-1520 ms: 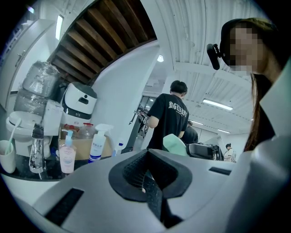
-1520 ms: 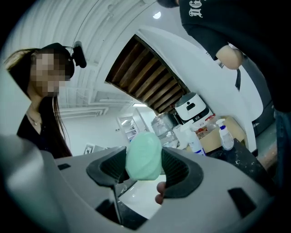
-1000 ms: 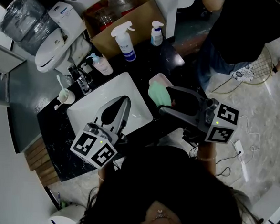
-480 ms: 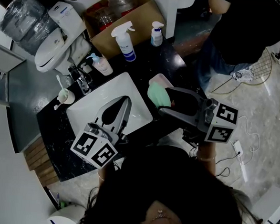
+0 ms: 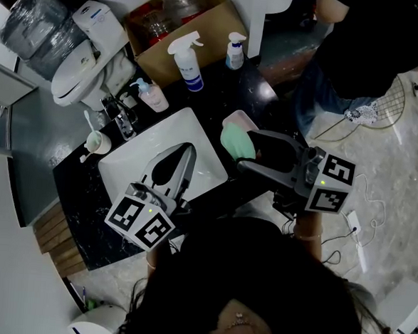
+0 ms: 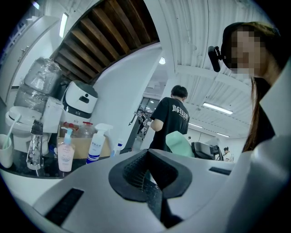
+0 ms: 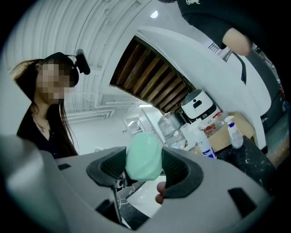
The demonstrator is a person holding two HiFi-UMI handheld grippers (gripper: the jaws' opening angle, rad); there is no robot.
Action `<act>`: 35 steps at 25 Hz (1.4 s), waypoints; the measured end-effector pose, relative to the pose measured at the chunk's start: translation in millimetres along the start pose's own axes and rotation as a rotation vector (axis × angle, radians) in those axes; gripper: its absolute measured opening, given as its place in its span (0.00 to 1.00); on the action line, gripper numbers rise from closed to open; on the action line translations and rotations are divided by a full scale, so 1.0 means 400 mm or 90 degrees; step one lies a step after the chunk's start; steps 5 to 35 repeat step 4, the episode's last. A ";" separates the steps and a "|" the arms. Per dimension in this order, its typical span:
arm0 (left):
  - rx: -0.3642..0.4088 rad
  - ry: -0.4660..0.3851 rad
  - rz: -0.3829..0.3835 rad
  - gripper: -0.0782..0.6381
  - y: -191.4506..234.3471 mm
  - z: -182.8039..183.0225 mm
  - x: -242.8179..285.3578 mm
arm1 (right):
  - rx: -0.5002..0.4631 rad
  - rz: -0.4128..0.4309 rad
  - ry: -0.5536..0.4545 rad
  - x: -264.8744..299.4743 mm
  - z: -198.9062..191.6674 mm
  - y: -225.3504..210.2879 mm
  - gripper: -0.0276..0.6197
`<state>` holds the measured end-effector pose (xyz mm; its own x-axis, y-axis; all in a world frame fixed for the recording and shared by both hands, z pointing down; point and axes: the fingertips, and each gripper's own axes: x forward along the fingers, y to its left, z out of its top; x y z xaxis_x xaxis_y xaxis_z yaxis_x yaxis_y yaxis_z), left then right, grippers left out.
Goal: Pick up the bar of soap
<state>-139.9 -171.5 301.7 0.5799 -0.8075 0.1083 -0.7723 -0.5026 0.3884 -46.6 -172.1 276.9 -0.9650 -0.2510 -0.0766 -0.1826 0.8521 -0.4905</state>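
Presently: right tongs (image 7: 144, 167) clenched on green soap bar (image 7: 143, 154), beside white soap dish (image 5: 239, 117) over the desk (image 5: 261, 88). Left tongs (image 6: 146, 175) pressed together, empty, above sink (image 5: 134, 163). Nothing shifted in the last second; pick-up judged essentially complete.

Left gripper (image 5: 187, 150): pale grey shell, long tapered fingers (image 6: 91, 191), black ribbed pads (image 6: 136, 172).
Right gripper (image 5: 243, 149): grey shell with the same black pads.
Marker cubes (image 5: 140, 219): white with black square patterns, each with a small green light.
Person: long dark hair (image 5: 258, 287), black top (image 6: 263, 123), black head camera (image 7: 82, 63).
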 end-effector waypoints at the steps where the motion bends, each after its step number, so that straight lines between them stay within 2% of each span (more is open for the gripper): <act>1: -0.001 0.000 0.000 0.12 0.000 0.000 0.000 | 0.000 0.000 0.001 0.001 0.001 0.001 0.42; 35: -0.002 0.002 -0.002 0.12 -0.001 0.001 -0.002 | -0.001 0.001 0.003 0.005 0.004 0.005 0.42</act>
